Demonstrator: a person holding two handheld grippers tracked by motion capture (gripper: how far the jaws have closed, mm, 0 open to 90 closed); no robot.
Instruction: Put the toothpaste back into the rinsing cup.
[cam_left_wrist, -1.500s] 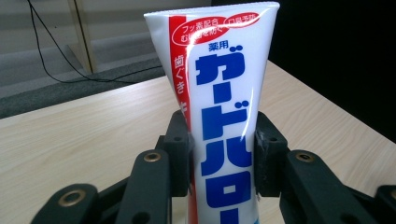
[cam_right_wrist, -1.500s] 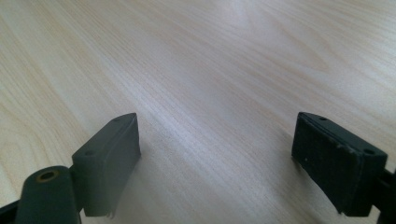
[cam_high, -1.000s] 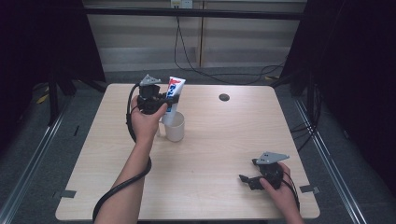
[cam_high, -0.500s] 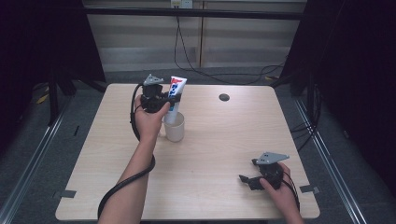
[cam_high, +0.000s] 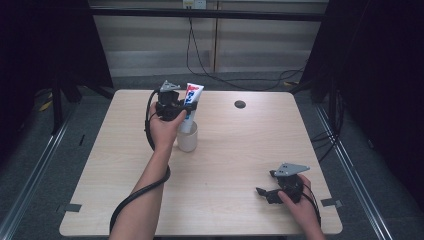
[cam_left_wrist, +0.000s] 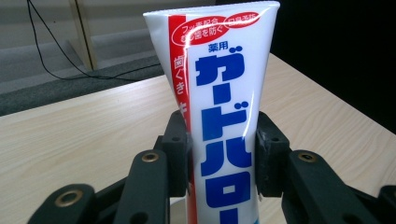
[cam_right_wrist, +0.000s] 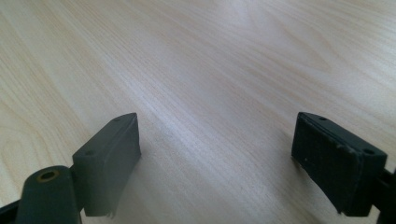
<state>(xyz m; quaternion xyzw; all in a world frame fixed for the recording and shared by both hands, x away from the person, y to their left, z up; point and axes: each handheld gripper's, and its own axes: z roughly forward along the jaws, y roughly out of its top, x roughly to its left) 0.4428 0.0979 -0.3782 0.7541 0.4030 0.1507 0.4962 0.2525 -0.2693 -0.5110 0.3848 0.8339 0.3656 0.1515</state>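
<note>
A white toothpaste tube (cam_high: 189, 106) with red and blue print stands upright, its lower end inside a white cup (cam_high: 187, 138) near the table's middle left. My left gripper (cam_high: 183, 108) is shut on the tube just above the cup. In the left gripper view the tube (cam_left_wrist: 222, 116) rises between the two black jaws, whose pads (cam_left_wrist: 177, 158) press its sides. My right gripper (cam_high: 262, 193) rests low over the table's front right, open, with bare wood between its pads (cam_right_wrist: 109, 158).
A small dark round hole or cap (cam_high: 240, 104) sits at the back of the wooden table (cam_high: 240, 150). Cables trail from both grippers. Dark curtains and metal rails flank the table.
The left gripper and tube have stayed over the cup, shifting only slightly. The right gripper has not moved.
</note>
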